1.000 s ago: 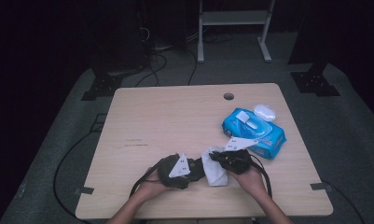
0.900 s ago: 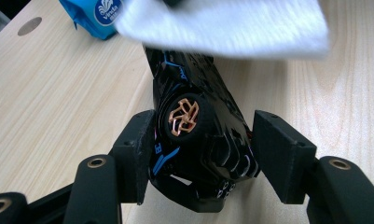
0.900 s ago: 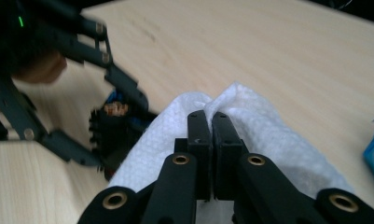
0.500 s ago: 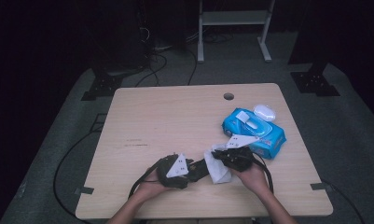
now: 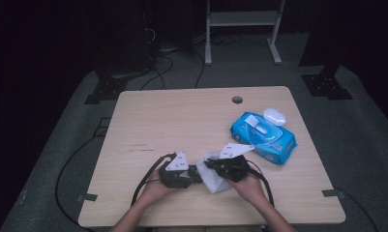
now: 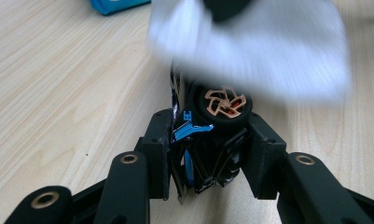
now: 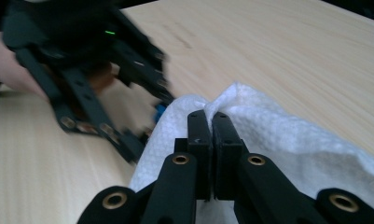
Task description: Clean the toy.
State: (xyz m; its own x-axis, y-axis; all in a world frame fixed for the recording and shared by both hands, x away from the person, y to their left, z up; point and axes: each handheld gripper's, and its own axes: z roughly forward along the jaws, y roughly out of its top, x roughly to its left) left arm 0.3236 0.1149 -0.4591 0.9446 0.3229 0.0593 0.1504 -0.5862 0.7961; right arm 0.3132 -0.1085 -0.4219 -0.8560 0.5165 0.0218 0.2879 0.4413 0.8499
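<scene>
My left gripper [image 6: 211, 150] is shut on a small black toy car [image 6: 208, 140] with blue trim and an orange-spoked wheel [image 6: 224, 103]; its jaws have just been closing on the car. My right gripper [image 7: 211, 125] is shut on a white wet wipe [image 7: 278, 140]. The wipe [image 6: 264, 46] hangs blurred just above the car's far end. In the high view the left gripper [image 5: 195, 175] and right gripper [image 5: 209, 165] meet tip to tip near the table's front edge, with the wipe [image 5: 215, 182] between them.
A blue pack of wipes [image 5: 264, 136] lies at the right of the wooden table [image 5: 182, 121], with a small white case [image 5: 274, 116] behind it. A round hole [image 5: 237, 99] sits near the far edge. Cables trail off the front left.
The right gripper has carried the wipe left, up against the left gripper's tips. The left hand has stayed in place.
</scene>
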